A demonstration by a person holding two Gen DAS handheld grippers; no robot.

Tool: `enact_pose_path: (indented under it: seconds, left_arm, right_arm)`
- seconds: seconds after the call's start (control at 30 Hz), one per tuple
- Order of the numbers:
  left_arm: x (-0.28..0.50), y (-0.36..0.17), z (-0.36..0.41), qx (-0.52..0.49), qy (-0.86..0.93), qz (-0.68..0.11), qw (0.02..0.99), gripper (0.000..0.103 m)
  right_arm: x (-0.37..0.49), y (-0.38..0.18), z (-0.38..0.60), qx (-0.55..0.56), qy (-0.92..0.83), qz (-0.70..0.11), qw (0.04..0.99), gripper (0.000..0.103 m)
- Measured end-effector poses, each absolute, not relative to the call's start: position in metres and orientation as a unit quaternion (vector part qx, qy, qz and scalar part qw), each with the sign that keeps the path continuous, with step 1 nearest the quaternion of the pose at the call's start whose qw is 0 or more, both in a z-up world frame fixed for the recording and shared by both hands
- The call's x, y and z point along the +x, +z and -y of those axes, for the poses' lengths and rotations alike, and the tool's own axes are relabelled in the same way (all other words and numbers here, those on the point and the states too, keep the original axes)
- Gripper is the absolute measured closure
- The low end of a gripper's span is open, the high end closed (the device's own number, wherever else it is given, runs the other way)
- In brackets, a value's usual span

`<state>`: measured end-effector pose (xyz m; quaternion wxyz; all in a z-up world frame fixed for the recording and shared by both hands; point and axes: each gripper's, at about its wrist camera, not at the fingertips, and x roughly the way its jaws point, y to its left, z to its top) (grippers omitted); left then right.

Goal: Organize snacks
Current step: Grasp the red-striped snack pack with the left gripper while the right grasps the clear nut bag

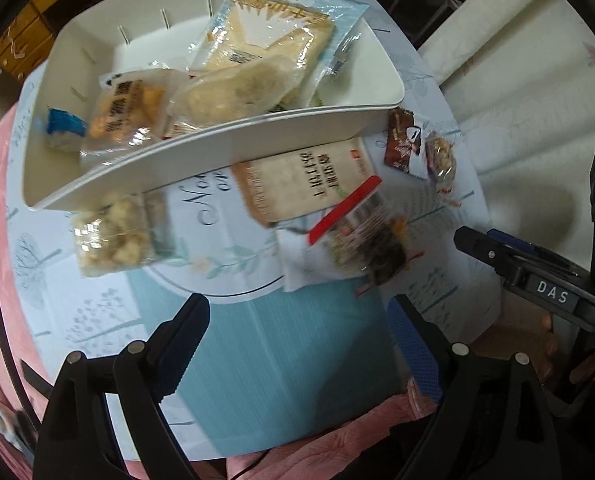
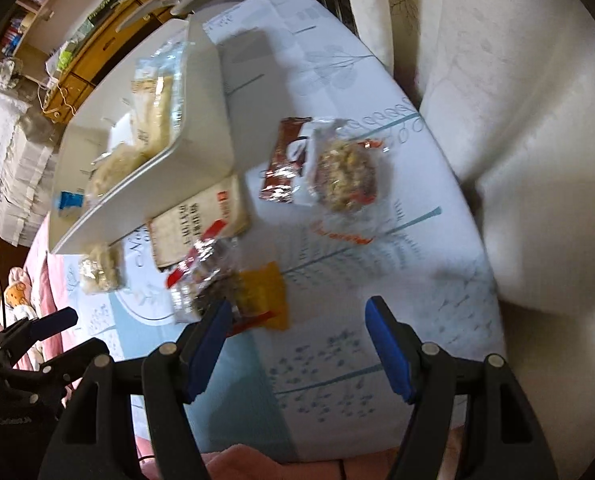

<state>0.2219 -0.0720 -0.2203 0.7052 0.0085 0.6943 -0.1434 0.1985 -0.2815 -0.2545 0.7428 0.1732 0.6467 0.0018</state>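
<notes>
Snacks wait loose: both claws hang released and empty, right gripper (image 2: 297, 344) with the red-sealed packet (image 2: 201, 276) at ten o'clock, left gripper (image 1: 297, 344) below it; pinch its edge squarely, then lift to the white bin (image 1: 201, 152) at eleven
</notes>
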Motion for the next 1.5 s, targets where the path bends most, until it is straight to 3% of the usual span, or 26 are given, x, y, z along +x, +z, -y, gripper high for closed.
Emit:
enact_pose_path:
  seconds: [0.47, 0.73, 0.93, 1.0, 1.07, 1.5]
  left_arm:
    - [0.231, -0.282, 0.104, -0.119, -0.074, -0.746, 0.651, 0.013]
    - [0.233, -0.308, 0.125, -0.131, -0.06, -0.762, 0.632, 0.014]
    - [0.228, -0.323, 0.132, -0.147, -0.043, -0.769, 0.62, 0.02]
    - [0.227, -0.328, 0.135, -0.152, -0.042, -0.771, 0.617, 0.026]
    - [0.225, -0.335, 0.138, -0.16, -0.038, -0.777, 0.608, 0.042]
    - [0.207, -0.344, 0.137, -0.224, -0.062, -0.765, 0.601, 0.076]
  right_arm:
    - [0.237, -0.267, 0.302, 0.128, 0.047, -0.625, 0.769, 0.034]
    - [0.252, -0.279, 0.296, 0.091, 0.06, -0.611, 0.784, 0.034]
    - [0.257, -0.29, 0.292, 0.046, 0.067, -0.608, 0.79, 0.036]
    - [0.257, -0.293, 0.292, 0.032, 0.07, -0.611, 0.788, 0.043]
    - [0.259, -0.298, 0.292, 0.028, 0.077, -0.617, 0.783, 0.047]
    - [0.258, -0.303, 0.295, 0.007, 0.087, -0.612, 0.786, 0.053]
